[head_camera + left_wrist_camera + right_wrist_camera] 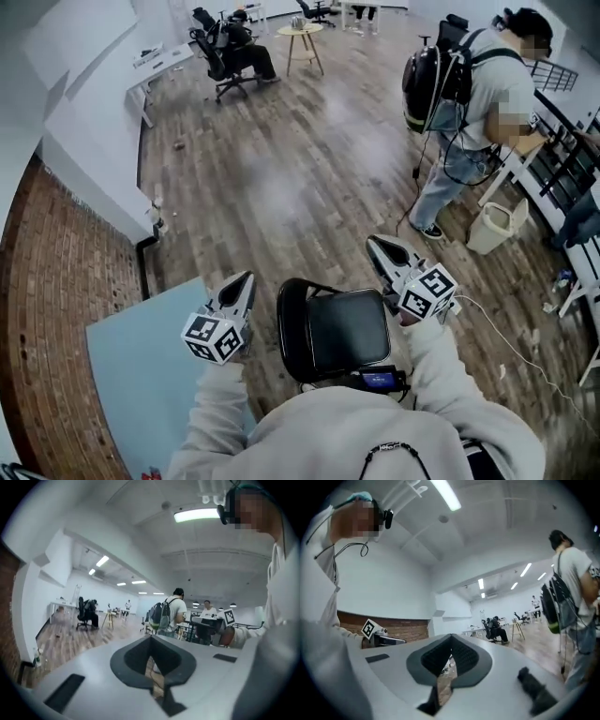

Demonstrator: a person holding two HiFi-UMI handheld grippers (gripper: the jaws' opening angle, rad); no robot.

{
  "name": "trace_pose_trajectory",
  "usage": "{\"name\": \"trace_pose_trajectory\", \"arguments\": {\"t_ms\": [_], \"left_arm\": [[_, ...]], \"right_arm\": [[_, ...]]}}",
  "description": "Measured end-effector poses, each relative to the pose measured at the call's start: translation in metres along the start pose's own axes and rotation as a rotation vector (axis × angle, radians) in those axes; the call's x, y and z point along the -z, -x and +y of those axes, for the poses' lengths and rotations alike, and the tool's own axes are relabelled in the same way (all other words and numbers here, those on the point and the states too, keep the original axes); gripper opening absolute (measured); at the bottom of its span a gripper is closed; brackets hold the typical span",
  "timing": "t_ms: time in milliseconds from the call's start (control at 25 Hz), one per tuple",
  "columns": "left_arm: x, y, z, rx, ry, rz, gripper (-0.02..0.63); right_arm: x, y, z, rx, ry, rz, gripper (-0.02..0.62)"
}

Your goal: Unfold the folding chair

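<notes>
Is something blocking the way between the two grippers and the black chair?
Nothing visible does. In the head view the left gripper and the right gripper hang shut and empty on either side of the folding chair, with only wooden floor showing in the gaps.

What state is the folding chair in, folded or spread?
Spread, it seems: the folding chair shows its padded seat broad and face-up in the head view.

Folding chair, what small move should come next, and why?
Probably just draw both claws back: the folding chair already looks open, seat flat, and the left claw and right claw are shut and empty on either side of it.
</notes>
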State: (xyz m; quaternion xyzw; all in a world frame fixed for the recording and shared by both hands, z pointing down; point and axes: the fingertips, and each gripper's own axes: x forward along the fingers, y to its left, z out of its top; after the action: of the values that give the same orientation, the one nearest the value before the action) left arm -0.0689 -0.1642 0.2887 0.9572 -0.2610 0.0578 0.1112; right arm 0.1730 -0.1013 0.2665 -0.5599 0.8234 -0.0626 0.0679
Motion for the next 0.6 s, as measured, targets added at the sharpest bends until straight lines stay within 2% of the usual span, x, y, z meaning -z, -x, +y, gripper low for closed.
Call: {"name": "trace_pose_trajectory", "arguments": {"t_ms": [120,280,440,600], "left_arm": [[-0.045,0.029,-0.014,-0.019,-0.082,-0.111,0.005],[-0.075,0.057,-0.019,-0.017,-0.104,-0.189,0.003],[-0.078,0.083,-0.006,-0.076,-0.109,-0.214,0.003],[-0.078,0.096,0.000,-0.129,-0.164,-0.221,0.003]], "right_arm": [[-0.042,-0.027,0.080,-0.025,0.091,-0.004,0.006],[-0.064,-0.051,0.141,-0.054,0.148,0.012,0.006],[-0.066,-0.060,0.162,-0.035,0.119,0.023,0.006],[-0.061,-0.074,0.195,-0.061,0.046,0.022,0.006]]}}
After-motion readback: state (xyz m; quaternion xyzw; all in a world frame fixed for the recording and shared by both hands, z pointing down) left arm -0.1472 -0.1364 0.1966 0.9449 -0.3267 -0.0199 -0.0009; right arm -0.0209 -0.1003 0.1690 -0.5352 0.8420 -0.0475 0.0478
